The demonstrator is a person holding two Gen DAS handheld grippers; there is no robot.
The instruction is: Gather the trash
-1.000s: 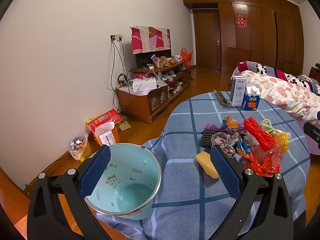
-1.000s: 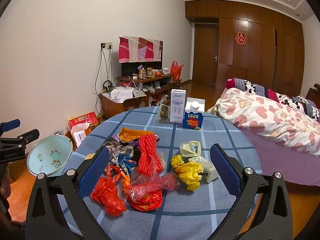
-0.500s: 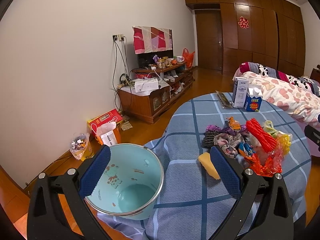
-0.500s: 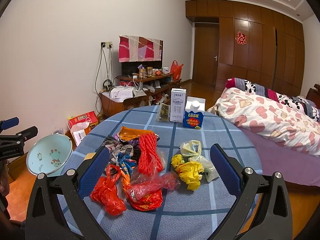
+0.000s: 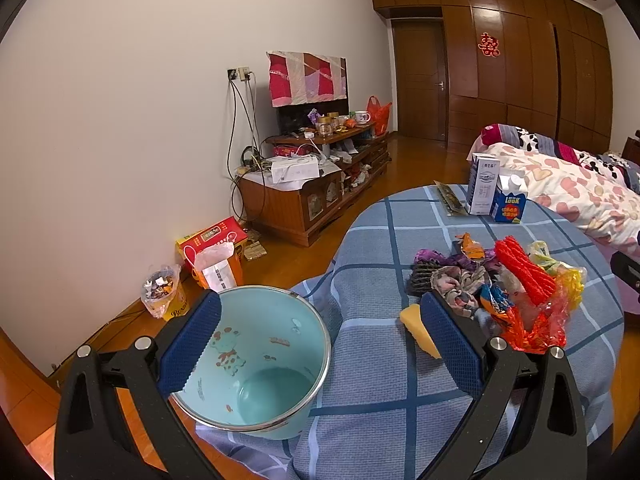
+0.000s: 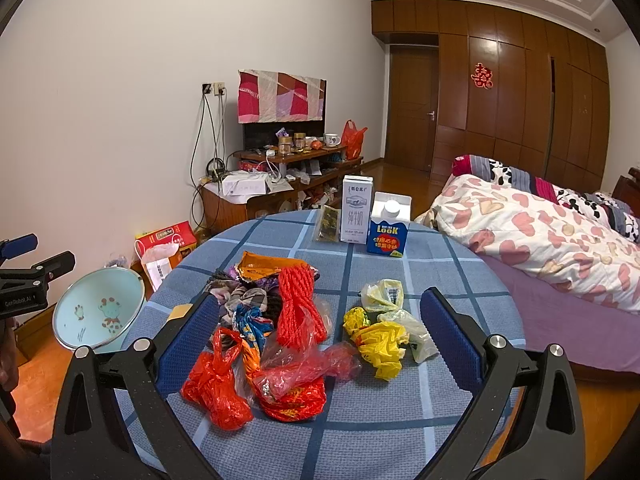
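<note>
A heap of trash lies on the round table with the blue checked cloth [image 6: 440, 264]: red plastic bags [image 6: 216, 384], a red net [image 6: 298, 304], crumpled yellow bags [image 6: 380, 340] and snack wrappers [image 6: 248, 324]. My right gripper [image 6: 320, 344] hovers open over the near side of the heap, holding nothing. A light blue bucket [image 5: 248, 360] leans, empty, at the table's left edge. My left gripper [image 5: 320, 344] is open right above it, its left finger over the rim. In the left wrist view the heap [image 5: 524, 280] is to the right, with a yellow piece [image 5: 416, 330] beside the right finger.
A white milk carton [image 6: 356, 208] and a blue carton [image 6: 388, 232] stand at the table's far side. A bed [image 6: 540, 240] runs along the right. A cluttered TV stand [image 6: 260, 196] and a red gift box [image 6: 168, 240] sit by the left wall.
The left gripper has drifted slightly, so its view has turned a little left. Bucket, trash and right gripper stay as before.
</note>
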